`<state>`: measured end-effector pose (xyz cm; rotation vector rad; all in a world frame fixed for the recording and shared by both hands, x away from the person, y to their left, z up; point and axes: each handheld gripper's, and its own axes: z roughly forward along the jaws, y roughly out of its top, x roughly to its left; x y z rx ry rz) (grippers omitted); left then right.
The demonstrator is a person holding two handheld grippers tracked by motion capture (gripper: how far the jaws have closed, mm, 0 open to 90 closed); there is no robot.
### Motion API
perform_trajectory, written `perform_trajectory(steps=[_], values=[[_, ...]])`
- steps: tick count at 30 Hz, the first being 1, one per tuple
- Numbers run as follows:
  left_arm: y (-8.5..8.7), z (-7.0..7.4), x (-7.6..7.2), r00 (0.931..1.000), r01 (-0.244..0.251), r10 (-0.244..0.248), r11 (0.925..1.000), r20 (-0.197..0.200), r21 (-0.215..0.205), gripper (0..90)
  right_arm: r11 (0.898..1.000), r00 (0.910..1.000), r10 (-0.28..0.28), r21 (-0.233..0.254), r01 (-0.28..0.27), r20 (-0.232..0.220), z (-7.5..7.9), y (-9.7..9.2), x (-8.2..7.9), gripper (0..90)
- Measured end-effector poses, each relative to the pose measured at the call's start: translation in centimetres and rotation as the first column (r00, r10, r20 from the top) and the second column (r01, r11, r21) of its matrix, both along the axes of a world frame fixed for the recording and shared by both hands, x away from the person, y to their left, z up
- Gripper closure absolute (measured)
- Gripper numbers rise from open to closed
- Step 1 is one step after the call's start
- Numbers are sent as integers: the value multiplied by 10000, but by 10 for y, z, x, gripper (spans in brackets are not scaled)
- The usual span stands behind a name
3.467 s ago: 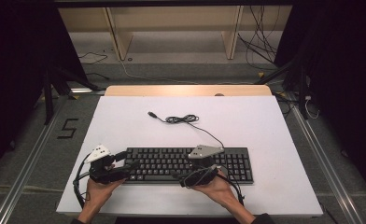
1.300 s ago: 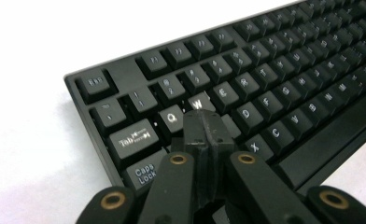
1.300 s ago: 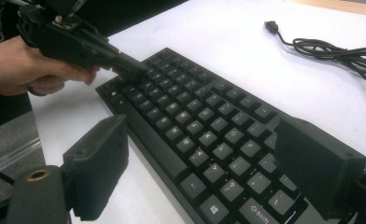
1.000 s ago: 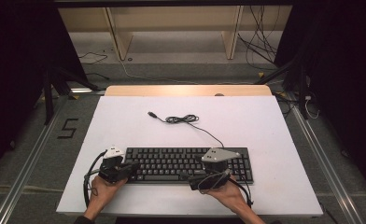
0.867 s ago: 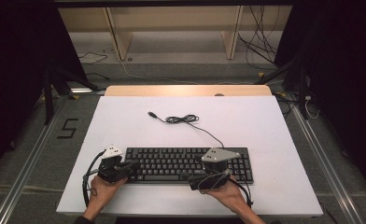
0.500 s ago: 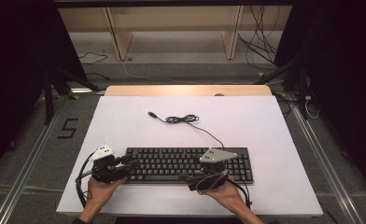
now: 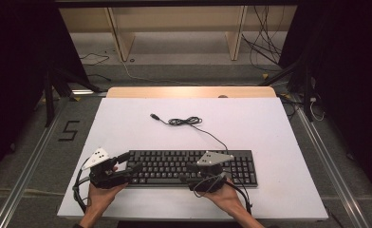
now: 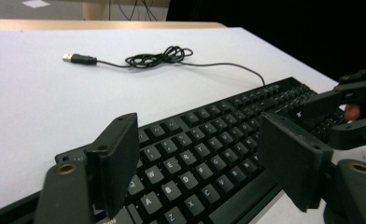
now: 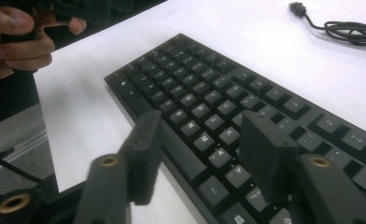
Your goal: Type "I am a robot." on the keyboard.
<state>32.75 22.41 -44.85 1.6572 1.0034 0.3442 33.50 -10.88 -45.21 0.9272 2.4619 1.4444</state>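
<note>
Left claw: over the keyboard's left end, jaws wide after just opening, nothing between them.
Keyboard: flat near the bench's front edge, cable coiled behind it.
Right claw: over the front edge, jaws half apart, just closing, gripping nothing.
Technique: probably square both claws on the edges, then close evenly.
Writing: white key letters; no brand legible.
</note>
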Motion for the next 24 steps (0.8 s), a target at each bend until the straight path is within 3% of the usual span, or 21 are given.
perform_trajectory(steps=[16, 24], values=[[-1, 2, -4, 9994, 44, -40, 9999, 349, -120, 278, 9978, 9990, 412, -514, -419, -148, -11, 23, 6, 851], [-1, 2, -4, 9994, 14, -10, 9999, 350, -114, 270, 9939, 9983, 510, -967, -534, -272, -19, 34, 9, 900]])
